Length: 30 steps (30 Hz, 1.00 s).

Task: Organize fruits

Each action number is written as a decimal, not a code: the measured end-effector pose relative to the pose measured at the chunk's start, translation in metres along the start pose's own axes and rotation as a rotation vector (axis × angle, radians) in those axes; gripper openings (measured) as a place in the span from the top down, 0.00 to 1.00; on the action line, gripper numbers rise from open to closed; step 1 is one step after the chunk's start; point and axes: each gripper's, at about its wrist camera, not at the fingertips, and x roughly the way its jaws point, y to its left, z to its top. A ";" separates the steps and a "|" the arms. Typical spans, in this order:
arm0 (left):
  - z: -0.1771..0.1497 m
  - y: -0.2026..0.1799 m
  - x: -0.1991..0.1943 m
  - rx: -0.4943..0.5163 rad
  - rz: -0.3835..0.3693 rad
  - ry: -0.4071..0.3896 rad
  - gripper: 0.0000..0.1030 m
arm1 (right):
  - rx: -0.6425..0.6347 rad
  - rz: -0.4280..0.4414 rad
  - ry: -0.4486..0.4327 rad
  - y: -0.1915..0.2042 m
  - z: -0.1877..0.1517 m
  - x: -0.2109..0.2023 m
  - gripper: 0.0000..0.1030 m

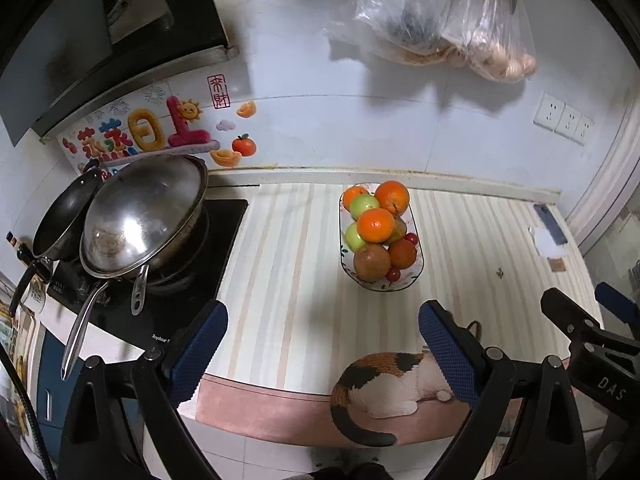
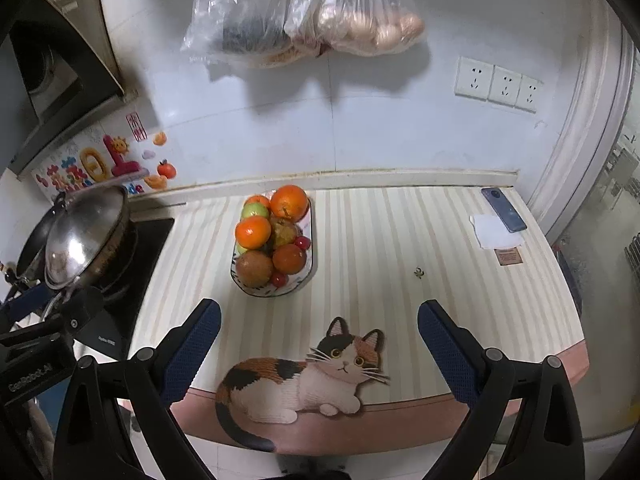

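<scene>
Your left gripper point(image 1: 323, 354) and your right gripper point(image 2: 319, 350) both hang above the near edge of the striped cream counter mat with the calico cat print point(image 2: 380, 240), fingers spread wide and nothing between them. The fruit is all heaped in the long white ceramic dish with a dark rim point(image 2: 308, 276), which sits toward the back of the counter, nearer the stove end than the wall-socket end: a big orange point(image 2: 289, 201) at the far end, a tangerine point(image 2: 253, 232) on the stove side, a green apple point(image 2: 254, 210) beside it, a brownish round fruit point(image 2: 254, 268) at the near end and small red cherry tomatoes point(image 2: 279, 279) tucked along the rim. No fruit lies loose on the mat, so this pile fits either a heap waiting to be sorted or one just gathered (one look can't say which). If you do go in, take the top pieces, since lifting a lower one would likely roll the rest, and keep your fingers wide for the big orange. Come in from the near end, where the dish is open to you. Hard to make out: the fruit under the heap, including a second green one point(image 1: 353, 237) half hidden, and what the brownish ones are. The left gripper covers the cat's head in its own view, and the hanging clear plastic bags point(image 2: 304, 12) are cut off at the top.
</scene>
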 end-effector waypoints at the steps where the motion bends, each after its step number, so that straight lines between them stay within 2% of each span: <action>1: -0.001 -0.001 0.002 0.004 0.006 0.004 0.01 | -0.003 -0.002 0.006 0.000 -0.001 0.003 0.02; 7: -0.007 -0.003 0.009 0.005 0.004 0.026 0.01 | -0.006 0.000 0.030 0.001 -0.008 0.012 0.02; 30: -0.011 -0.005 0.006 0.005 0.004 0.023 0.01 | -0.008 -0.012 0.014 -0.002 -0.011 -0.005 0.02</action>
